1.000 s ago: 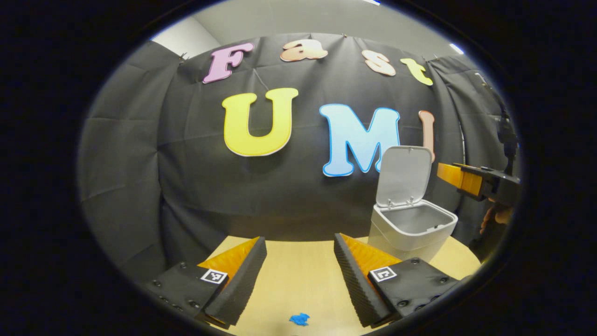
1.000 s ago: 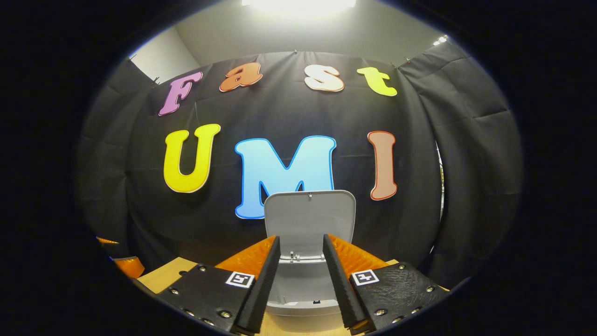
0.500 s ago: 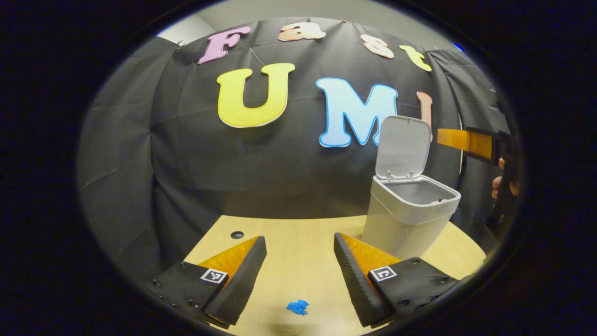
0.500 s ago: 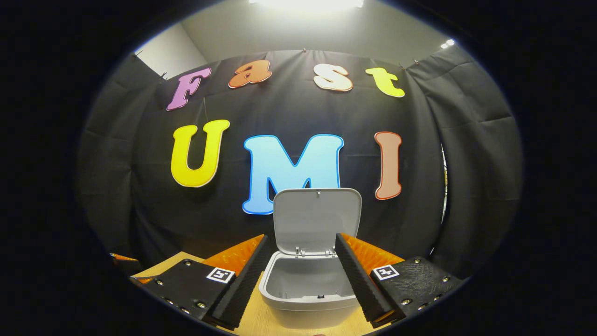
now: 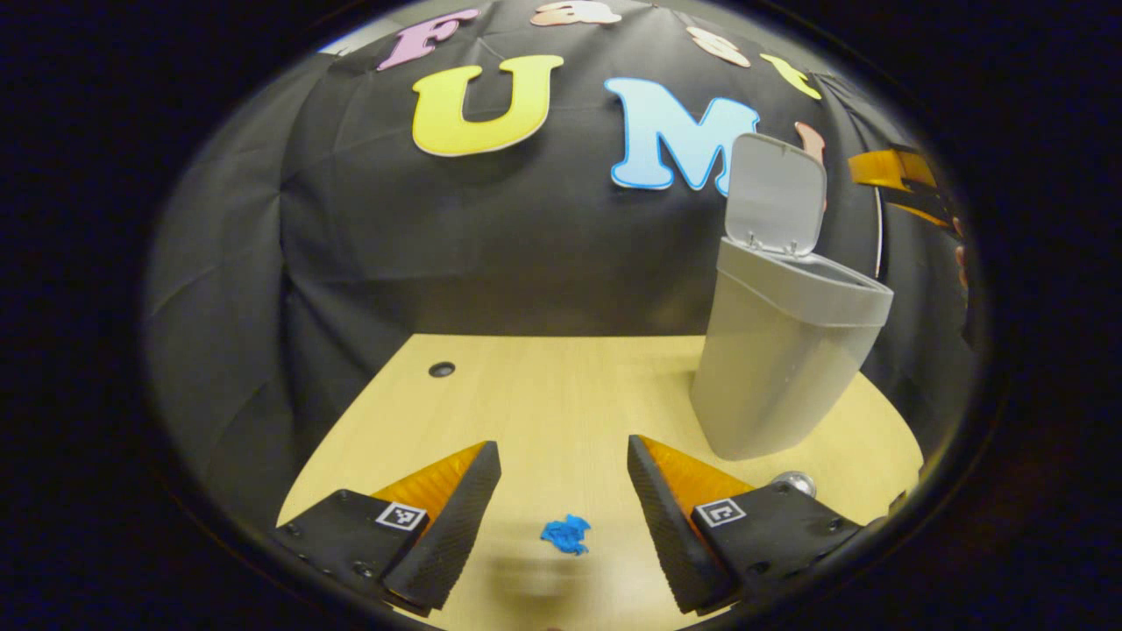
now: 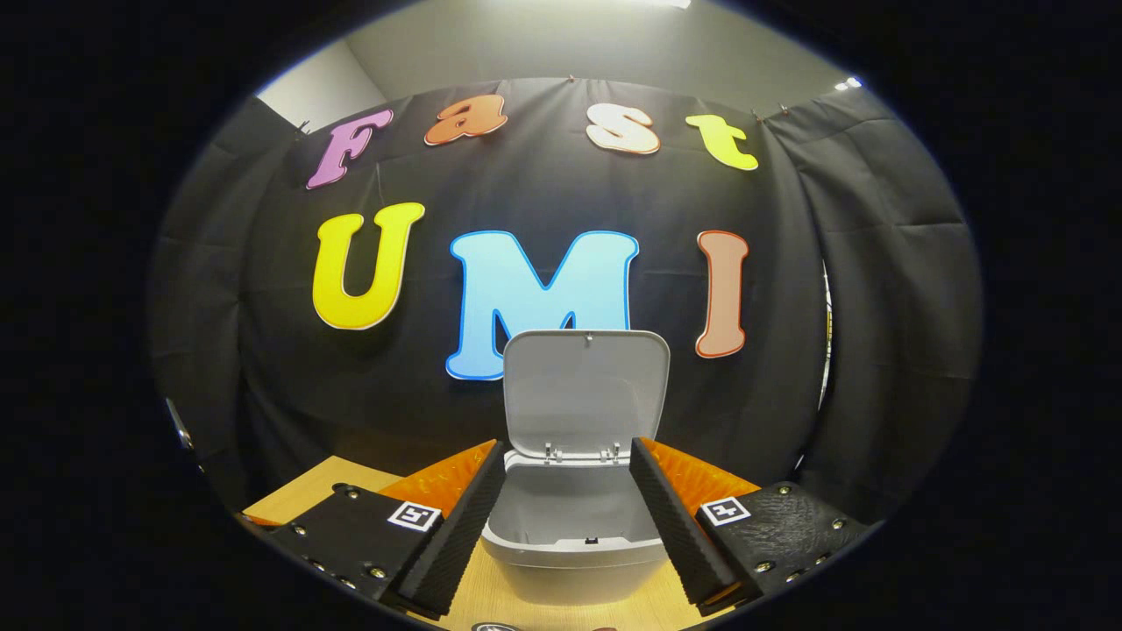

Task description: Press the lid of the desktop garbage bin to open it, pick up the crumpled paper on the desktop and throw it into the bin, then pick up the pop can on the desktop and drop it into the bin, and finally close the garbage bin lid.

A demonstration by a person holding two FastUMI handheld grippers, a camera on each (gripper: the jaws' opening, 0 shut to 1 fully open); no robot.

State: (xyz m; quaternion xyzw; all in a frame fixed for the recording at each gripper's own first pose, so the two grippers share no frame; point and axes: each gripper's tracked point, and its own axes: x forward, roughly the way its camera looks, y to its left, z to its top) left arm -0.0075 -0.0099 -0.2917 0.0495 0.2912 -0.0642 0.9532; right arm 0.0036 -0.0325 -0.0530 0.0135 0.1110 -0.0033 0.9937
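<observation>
The grey bin (image 5: 776,368) stands on the right of the wooden table (image 5: 543,386), its lid (image 5: 776,188) swung up. A small blue crumpled paper (image 5: 565,535) lies on the table between and just below the fingers of my left gripper (image 5: 561,447), which is open and holds nothing. The pop can (image 5: 791,482) shows its silver top at the bin's foot, behind my left gripper's right finger. In the right gripper view, the open bin (image 6: 570,543) and raised lid (image 6: 585,394) sit straight ahead. My right gripper (image 6: 567,445) is open in front of the bin's mouth.
A small round hole (image 5: 442,369) is in the table's far left. Black cloth closes the back and both sides. The right gripper (image 5: 894,171) and part of a hand show up high, right of the bin lid.
My left gripper has dropped and tipped toward the table, so the paper now lies farther up between its fingers. My right gripper's fingers have spread wider and drawn slightly back from the bin.
</observation>
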